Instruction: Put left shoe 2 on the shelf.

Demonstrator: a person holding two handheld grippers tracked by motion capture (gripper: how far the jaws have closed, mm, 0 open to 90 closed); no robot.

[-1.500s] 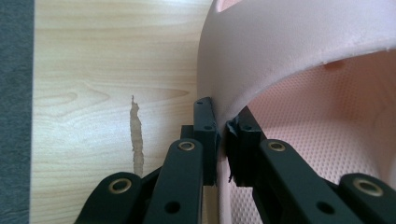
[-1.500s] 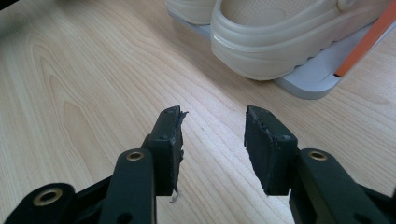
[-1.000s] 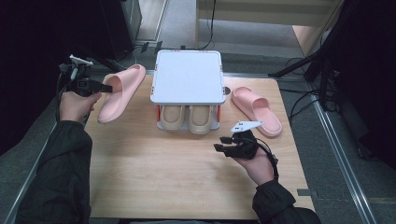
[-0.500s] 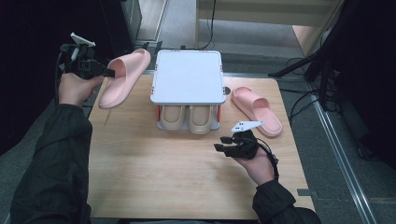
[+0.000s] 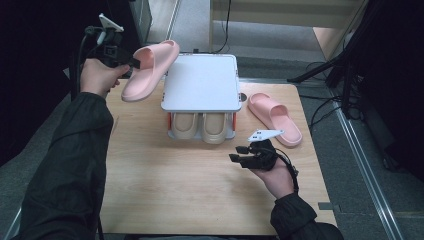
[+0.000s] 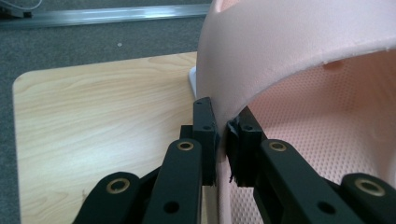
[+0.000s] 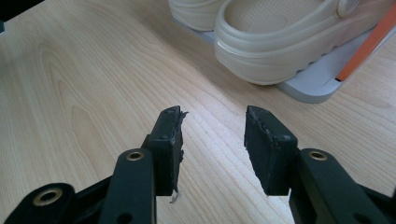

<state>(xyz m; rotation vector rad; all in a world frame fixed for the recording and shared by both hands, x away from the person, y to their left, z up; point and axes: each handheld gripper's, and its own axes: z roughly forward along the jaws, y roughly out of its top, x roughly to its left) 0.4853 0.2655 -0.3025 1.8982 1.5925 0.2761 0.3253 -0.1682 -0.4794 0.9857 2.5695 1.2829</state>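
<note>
My left gripper [image 5: 134, 63] is shut on the strap of a pink slipper [image 5: 147, 71], which hangs tilted in the air beside the left edge of the white rack top [image 5: 201, 82]. In the left gripper view the jaws pinch the strap's edge [image 6: 223, 119] of that pink slipper [image 6: 299, 56]. A second pink slipper [image 5: 275, 118] lies on the table right of the rack. My right gripper [image 5: 236, 154] rests low over the table in front of the rack, open with nothing between its jaws [image 7: 212, 140]. A beige pair of shoes [image 5: 201, 127] sits on the rack's lower shelf.
The wooden table [image 5: 190, 195] has bare room in front of the rack. Cables [image 5: 325, 112] and a metal rail [image 5: 367, 175] run along the floor at the right. The beige shoe [image 7: 280, 42] lies close ahead of my right gripper, on the grey shelf [image 7: 313, 86].
My left hand has lifted the pink slipper off the table and carried it up and toward the rack's top. The right hand has stayed where it was.
</note>
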